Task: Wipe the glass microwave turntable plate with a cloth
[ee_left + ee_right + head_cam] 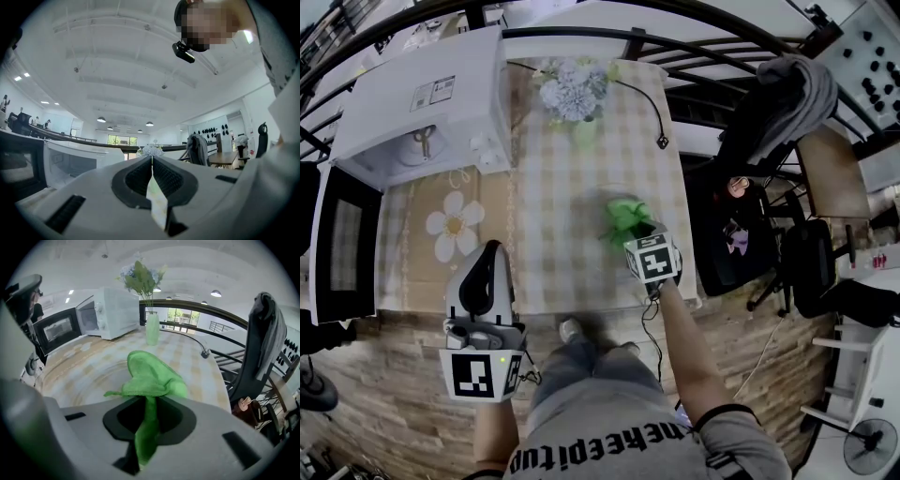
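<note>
**Inspection: right gripper clamped on cloth over the plate; left gripper closed and idle**

Your right gripper (147, 401) has its jaws closed on the green cloth (150, 376). A fold of the cloth runs down between the jaws, and the rest bunches out ahead of them in a loose heap. Below and around that heap, the right gripper view shows the glass turntable plate (79, 380). It lies flat on the counter (572, 169) and reads as faint concentric rings over the checked cover. The cloth sits over the plate's near part. Whether it presses on the glass cannot be confirmed from these views.

Your left gripper (492, 248) is held at the counter's near edge, well apart from the plate and cloth. Its jaws are together, with only a thin pale sliver showing between them. No object can be identified in them. Its camera is tilted up towards the ceiling.

Further out on the counter:
- A white microwave (422, 103) stands at the far left corner.
- The microwave door (342, 244) is swung fully open towards you.
- A vase of pale flowers (572, 94) stands at the far edge, just right of the microwave.
- A black cable with a plug (661, 141) trails across the far right of the counter.

Beyond the counter's right side, a chair draped with a grey garment (797, 84) stands on the floor.
</note>
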`<state>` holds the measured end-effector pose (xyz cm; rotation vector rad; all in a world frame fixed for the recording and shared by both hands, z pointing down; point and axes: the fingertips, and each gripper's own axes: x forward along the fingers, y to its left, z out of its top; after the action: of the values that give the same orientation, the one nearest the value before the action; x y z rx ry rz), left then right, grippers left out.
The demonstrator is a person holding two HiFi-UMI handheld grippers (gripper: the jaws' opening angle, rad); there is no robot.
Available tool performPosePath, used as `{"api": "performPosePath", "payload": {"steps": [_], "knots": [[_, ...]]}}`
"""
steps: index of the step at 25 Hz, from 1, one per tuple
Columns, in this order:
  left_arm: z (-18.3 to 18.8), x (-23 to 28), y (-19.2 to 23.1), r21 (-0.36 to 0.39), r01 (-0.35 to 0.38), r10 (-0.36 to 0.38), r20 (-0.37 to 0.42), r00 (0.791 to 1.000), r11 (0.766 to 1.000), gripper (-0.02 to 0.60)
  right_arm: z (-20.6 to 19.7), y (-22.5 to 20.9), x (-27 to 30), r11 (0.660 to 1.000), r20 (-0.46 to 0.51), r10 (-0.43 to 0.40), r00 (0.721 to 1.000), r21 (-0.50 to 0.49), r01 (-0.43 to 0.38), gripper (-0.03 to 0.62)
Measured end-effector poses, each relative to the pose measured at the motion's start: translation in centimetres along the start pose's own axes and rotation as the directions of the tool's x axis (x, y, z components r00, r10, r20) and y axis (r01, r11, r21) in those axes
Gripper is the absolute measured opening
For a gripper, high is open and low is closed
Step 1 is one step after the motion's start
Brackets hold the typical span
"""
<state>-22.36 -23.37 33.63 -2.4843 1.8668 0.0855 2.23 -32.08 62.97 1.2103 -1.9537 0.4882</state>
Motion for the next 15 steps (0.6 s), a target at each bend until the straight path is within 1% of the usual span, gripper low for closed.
{"api": "performPosePath", "payload": {"steps": [6,10,12,15], "knots": [[0.1,0.1,-0.4,0.0,0.004,-0.004,0.004,1.0,1.0,0.011,-1.7,-3.6,-1.0,0.996,-0.02,-0.058,0.998,0.059,0.059,0.06],[0.1,0.3,-0.7,-0.001,0.009,-0.009,0.004,1.0,1.0,0.011,-2.9,-5.9,-1.8,0.989,-0.032,-0.09,0.995,0.117,0.093,0.06],[0.2,0.3,-0.9,-0.001,0.012,-0.012,0.005,1.0,1.0,0.011,-3.2,-6.5,-2.0,0.986,-0.033,-0.095,0.995,0.134,0.098,0.06],[0.3,0.2,-1.1,-0.002,0.014,-0.014,0.009,1.0,1.0,0.011,-3.1,-6.3,-1.9,0.986,-0.055,-0.099,0.994,0.13,0.105,0.06]]}}
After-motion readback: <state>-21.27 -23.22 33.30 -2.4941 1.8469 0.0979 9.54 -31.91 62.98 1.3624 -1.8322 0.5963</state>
